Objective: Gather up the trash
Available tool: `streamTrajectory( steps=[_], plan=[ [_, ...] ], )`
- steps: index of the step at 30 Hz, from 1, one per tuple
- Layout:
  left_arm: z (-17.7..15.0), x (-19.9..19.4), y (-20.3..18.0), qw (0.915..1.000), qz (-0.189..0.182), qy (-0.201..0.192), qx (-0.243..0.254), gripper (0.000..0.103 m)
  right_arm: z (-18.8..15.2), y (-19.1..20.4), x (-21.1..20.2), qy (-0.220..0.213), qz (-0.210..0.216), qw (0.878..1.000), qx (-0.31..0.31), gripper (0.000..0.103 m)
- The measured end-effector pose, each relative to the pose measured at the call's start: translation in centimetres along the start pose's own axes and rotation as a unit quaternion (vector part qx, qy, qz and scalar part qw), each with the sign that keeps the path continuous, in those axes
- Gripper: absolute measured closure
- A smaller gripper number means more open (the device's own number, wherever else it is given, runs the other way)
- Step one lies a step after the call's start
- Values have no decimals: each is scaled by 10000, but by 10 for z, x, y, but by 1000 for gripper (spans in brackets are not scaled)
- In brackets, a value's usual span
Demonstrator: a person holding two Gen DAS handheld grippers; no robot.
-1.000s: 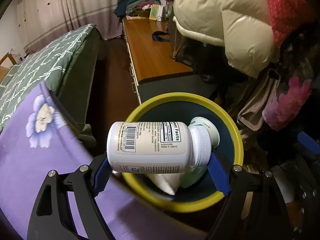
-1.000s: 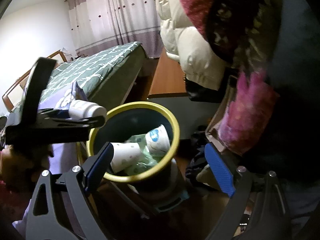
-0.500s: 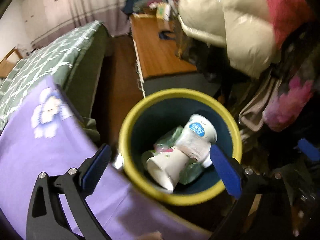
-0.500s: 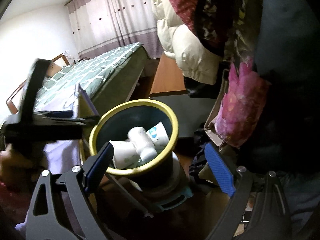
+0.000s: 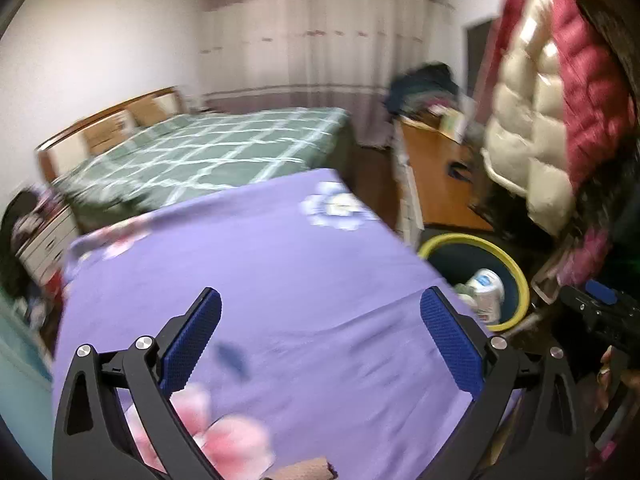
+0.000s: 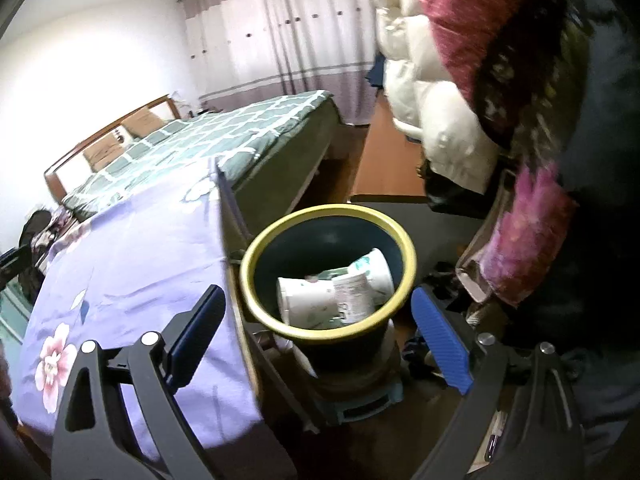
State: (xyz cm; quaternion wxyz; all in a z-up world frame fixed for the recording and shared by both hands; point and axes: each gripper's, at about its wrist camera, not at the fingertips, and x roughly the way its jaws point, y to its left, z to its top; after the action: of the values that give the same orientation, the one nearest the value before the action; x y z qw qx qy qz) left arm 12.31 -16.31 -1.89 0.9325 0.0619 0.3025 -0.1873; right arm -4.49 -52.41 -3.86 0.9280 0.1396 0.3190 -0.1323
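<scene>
The bed [image 6: 240, 128], with its green checked cover, fills the back of the room. Nearer stands the table, spread with a purple cloth [image 5: 280, 264], which serves as the work surface. No loose trash is plain on the cloth; a small dark speck and a brownish object at the near edge are too blurred to identify.

The bin [image 6: 256, 256], dark with a yellow rim, stands on the floor just beside the table's right edge. That position probably lets items be carried off the table and dropped straight in. Inside it lie a white bottle [image 6: 356, 288] on its side, a paper cup [image 6: 304, 296] and crumpled wrappers, all below the rim.

The left gripper [image 5: 320, 334] hovers over the cloth, jaws spread wide and holding nothing. It is likely placed to search the table for further trash.

The right gripper [image 6: 320, 328] points down at the bin, jaws likewise wide apart and empty, with the bin framed between its fingers.
</scene>
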Motion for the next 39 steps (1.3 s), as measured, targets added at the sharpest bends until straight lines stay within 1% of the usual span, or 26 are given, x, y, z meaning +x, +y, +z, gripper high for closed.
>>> streamTrajectory(
  steps=[3,7,11,14,16,20,28,39],
  plan=[
    [-17,-32,34,9990,233,-155,-361,5,-2,15,-7,-63,100,9998,-144,14],
    [-46,-73,73,9945,458,-371,-869,5,-6,33,-18,-180,186,9991,-339,13],
    [-71,-98,96,9884,659,-505,-1271,5,-13,46,-31,-262,246,9979,-534,12],
    [-90,-116,111,9838,931,-577,-1417,5,-18,55,-40,-307,319,9970,-641,12],
    [-95,-118,115,9820,1084,-553,-1445,5,-20,58,-45,-344,342,9966,-660,11],
    [-98,-117,120,9803,1225,-492,-1471,5,-19,62,-46,-369,381,9964,-660,11],
    [-94,-112,110,9829,1116,-433,-1397,5,-19,64,-47,-375,412,9960,-692,11],
    [-91,-116,102,9836,1175,-504,-1275,5,-19,63,-49,-379,410,9961,-680,11]
  ],
)
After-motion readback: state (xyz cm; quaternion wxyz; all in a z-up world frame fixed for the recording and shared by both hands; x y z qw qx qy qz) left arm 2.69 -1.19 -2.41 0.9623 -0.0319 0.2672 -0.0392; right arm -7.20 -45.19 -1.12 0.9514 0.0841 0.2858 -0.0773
